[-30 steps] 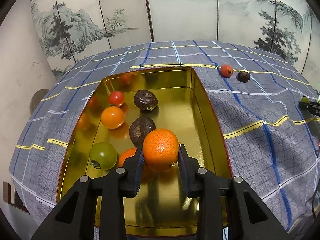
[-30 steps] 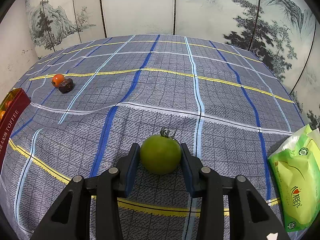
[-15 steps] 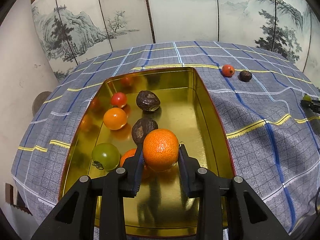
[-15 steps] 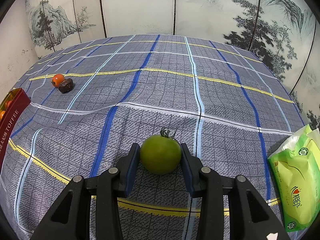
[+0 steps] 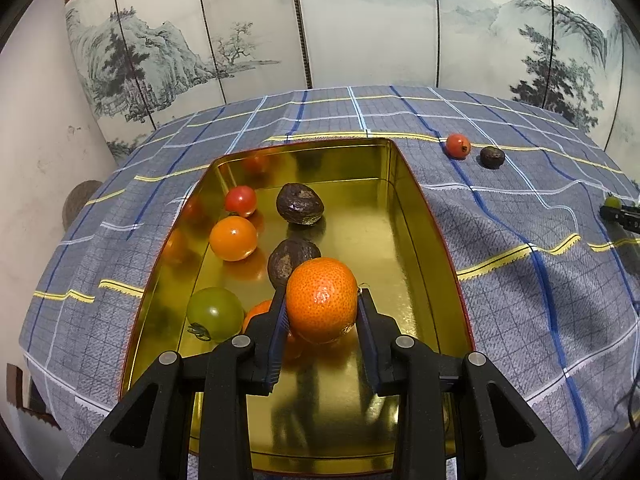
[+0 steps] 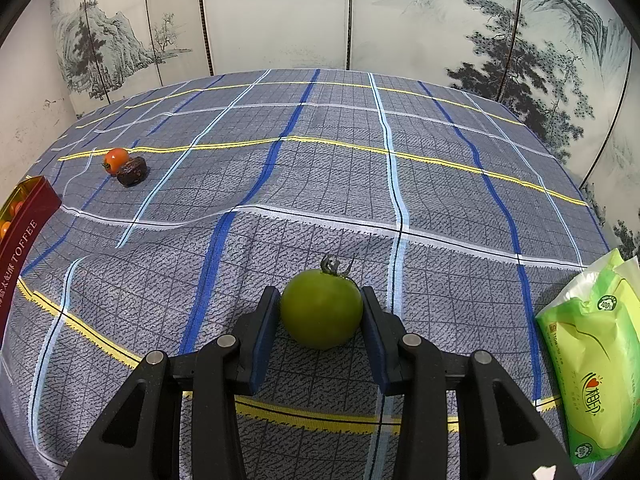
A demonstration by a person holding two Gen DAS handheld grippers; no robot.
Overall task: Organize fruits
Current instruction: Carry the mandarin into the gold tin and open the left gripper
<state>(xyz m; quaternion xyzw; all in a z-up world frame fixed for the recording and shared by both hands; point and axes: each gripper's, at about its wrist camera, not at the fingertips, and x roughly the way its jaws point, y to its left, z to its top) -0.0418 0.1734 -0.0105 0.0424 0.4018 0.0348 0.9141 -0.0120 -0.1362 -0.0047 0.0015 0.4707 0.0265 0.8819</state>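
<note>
mandarin (image 5: 321, 300) in left gripper (image 5: 322, 312) (over tin (image 5: 424, 216))

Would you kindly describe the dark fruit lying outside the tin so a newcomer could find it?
Start at the gold tin on the plaid cloth and look past its far right corner. Two small fruits sit together; take the dark wrinkled fruit, not the smooth red tomato.

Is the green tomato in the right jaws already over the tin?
No, the green tomato in the right gripper sits above the plaid tablecloth, with the tin far off to its left.
</note>
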